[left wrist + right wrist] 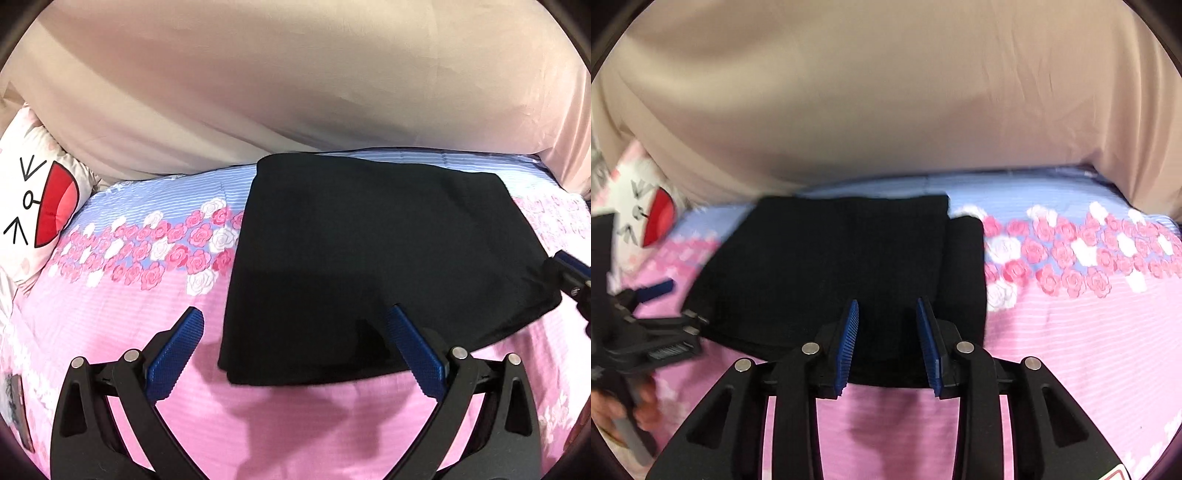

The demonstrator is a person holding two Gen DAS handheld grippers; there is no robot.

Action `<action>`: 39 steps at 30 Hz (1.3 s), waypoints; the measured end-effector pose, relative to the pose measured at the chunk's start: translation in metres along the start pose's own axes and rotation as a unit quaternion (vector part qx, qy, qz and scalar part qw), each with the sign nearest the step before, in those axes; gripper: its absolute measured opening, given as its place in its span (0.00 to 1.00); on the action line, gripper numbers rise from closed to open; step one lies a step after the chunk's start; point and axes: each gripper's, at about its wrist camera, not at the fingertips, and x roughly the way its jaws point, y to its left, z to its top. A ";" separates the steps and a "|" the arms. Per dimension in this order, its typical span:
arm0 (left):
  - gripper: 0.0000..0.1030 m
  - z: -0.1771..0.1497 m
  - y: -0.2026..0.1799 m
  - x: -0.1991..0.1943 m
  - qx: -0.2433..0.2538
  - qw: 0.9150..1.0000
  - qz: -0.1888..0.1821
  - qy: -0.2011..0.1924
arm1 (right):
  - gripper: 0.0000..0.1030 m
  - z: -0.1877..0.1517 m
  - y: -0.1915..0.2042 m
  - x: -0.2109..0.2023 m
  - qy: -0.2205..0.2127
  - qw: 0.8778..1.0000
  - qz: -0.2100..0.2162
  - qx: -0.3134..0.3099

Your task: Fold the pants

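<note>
Black folded pants (376, 258) just ahead of both jaws, untouched. Left gripper (295, 343) spread wide; right gripper (888, 332) narrowly parted, empty. Person's hand (613, 410) only in right view.

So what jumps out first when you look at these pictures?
A folded pair of black pants lies mid-bed on a pink, rose-printed sheet. Two blue-padded grippers frame its near edge: the left gripper wide open, the right gripper narrower. A cartoon-face pillow sits far left.
</note>
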 end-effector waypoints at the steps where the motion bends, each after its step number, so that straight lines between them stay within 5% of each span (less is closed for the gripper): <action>1: 0.95 -0.002 0.000 -0.002 -0.002 1.000 -0.001 0.001 | 0.31 -0.002 0.007 -0.009 -0.001 1.000 -0.004 -0.005; 2: 0.95 -0.003 0.000 -0.004 -0.002 1.000 -0.001 0.003 | 0.33 -0.007 0.007 -0.009 0.001 1.000 -0.012 -0.009; 4: 0.95 -0.005 -0.001 -0.004 -0.002 1.000 -0.004 0.007 | 0.59 -0.006 -0.002 0.004 0.021 0.999 -0.026 0.005; 7: 0.95 -0.008 -0.002 -0.006 0.003 1.000 0.002 0.003 | 0.64 -0.012 -0.018 0.019 0.040 0.997 0.021 0.066; 12: 0.95 -0.009 -0.001 -0.008 -0.002 1.000 0.002 0.004 | 0.66 -0.001 -0.025 0.039 0.049 0.993 0.062 0.084; 14: 0.95 -0.009 -0.001 -0.006 -0.006 1.000 -0.003 0.007 | 0.51 0.005 -0.021 0.045 0.053 0.994 0.062 0.068; 16: 0.95 -0.008 -0.002 -0.004 -0.004 1.000 0.000 0.009 | 0.25 0.011 -0.017 0.046 0.052 0.995 0.065 0.056; 18: 0.95 -0.008 -0.003 -0.003 -0.003 1.000 0.000 0.011 | 0.14 0.017 -0.016 0.034 0.037 0.995 0.076 0.050; 22: 0.95 -0.007 -0.002 -0.007 -0.002 1.000 -0.003 0.005 | 0.14 0.014 -0.031 0.023 0.019 0.998 0.035 0.048; 26: 0.95 -0.009 -0.004 -0.003 0.000 1.000 -0.002 0.014 | 0.23 0.002 -0.047 0.041 0.042 0.994 0.065 0.077; 32: 0.95 -0.013 -0.007 -0.009 0.002 1.000 0.000 0.013 | 0.27 0.005 -0.018 -0.014 -0.015 0.999 0.024 0.045; 35: 0.95 -0.014 -0.009 -0.011 0.005 1.000 0.000 0.015 | 0.27 -0.001 -0.001 -0.008 0.010 0.999 0.033 0.017; 39: 0.95 -0.016 -0.015 -0.016 0.009 1.000 -0.002 0.014 | 0.27 -0.012 -0.026 0.022 0.049 0.998 -0.017 0.021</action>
